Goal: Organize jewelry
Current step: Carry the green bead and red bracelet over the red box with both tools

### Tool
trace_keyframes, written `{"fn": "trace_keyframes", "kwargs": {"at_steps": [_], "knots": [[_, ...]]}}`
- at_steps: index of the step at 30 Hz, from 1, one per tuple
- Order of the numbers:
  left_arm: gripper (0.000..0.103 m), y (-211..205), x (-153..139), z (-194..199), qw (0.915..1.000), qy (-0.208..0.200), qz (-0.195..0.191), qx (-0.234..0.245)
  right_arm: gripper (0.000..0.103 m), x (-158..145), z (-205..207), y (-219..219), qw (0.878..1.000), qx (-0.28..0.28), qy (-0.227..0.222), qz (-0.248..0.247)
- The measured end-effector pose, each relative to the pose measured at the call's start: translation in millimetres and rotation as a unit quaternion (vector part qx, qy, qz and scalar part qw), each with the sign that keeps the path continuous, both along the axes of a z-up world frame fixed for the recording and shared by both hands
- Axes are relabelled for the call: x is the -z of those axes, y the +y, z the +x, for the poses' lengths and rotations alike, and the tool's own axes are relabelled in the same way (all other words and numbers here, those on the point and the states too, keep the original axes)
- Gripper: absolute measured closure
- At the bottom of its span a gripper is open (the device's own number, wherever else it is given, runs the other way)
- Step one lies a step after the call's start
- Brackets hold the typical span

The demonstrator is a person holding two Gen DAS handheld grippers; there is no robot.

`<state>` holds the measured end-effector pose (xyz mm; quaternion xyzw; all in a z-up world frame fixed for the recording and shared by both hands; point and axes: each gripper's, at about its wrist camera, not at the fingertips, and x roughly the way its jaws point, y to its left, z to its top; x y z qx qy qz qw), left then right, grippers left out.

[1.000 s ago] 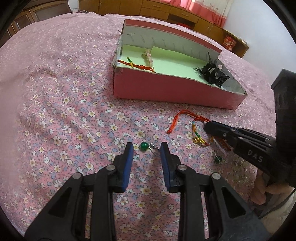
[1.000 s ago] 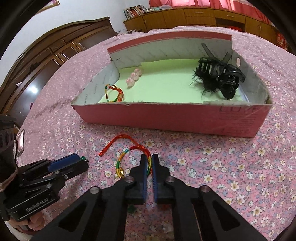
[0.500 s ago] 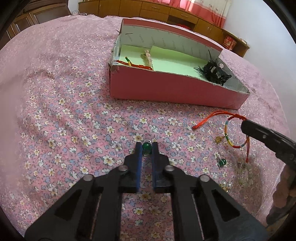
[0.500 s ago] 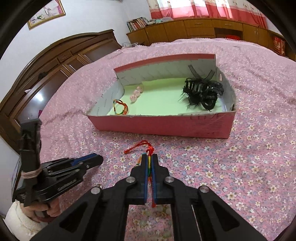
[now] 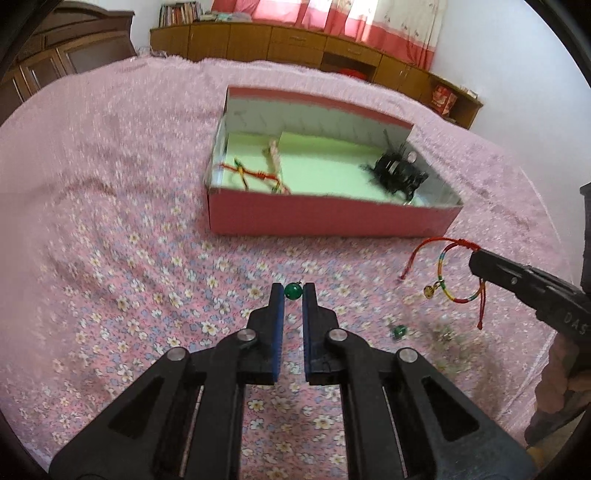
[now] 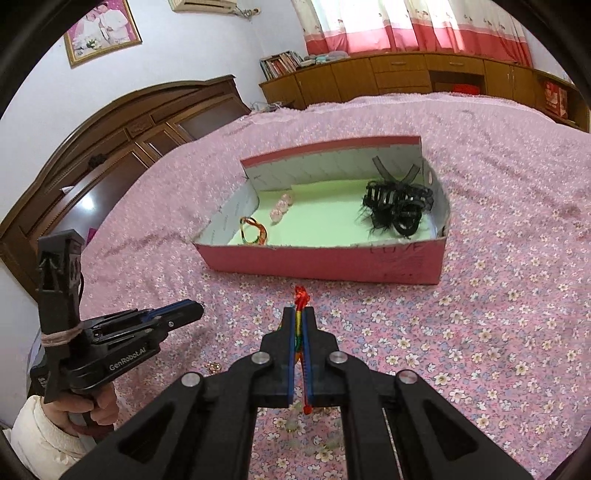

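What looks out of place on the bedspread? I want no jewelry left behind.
One small green bead earring and some pale, blurry trinkets lie loose on the floral bedspread, outside the pink cardboard box.

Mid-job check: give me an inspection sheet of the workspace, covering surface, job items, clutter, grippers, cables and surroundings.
Surface: bed with pink floral bedspread.
Job's things: pink box, open, green-lined, holding a black hair clip, a red cord bracelet and pink beads. Loose green bead and small pale pieces lie on the spread.
Clutter: nothing seen.
Grippers: left gripper shut on a green bead earring; right gripper shut on a rainbow cord bracelet, hanging clear of the bed.
Cables: nothing seen.
Surroundings: dark wooden headboard, low cabinets, red curtains, framed photo.
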<state>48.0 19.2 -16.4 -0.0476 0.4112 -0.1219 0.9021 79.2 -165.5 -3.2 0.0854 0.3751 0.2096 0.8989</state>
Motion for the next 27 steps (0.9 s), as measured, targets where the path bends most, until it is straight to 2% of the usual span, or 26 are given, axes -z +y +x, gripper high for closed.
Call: {"fn": "trace_keyframes", "kwargs": {"at_steps": [11, 23, 27], "knots": [[0.102, -5.0, -38.3, -7.1, 0.9983, -0.058, -0.004, -0.004, 0.098, -27.6, -10.7, -0.9, 0.999, -0.003, -0.052, 0.005], [0.102, -3.9, -62.0, 18.6, 0.9939, -0.107, 0.0, -0.023, 0.098, -56.6, 5.1, 6.6, 0.995, -0.001, -0.101, 0.006], [0.102, -2.2, -64.0, 31.0, 0.9933, -0.113, -0.006, -0.025, 0.098, -59.2, 17.3, 9.9, 0.994, 0.003, -0.111, 0.008]]}}
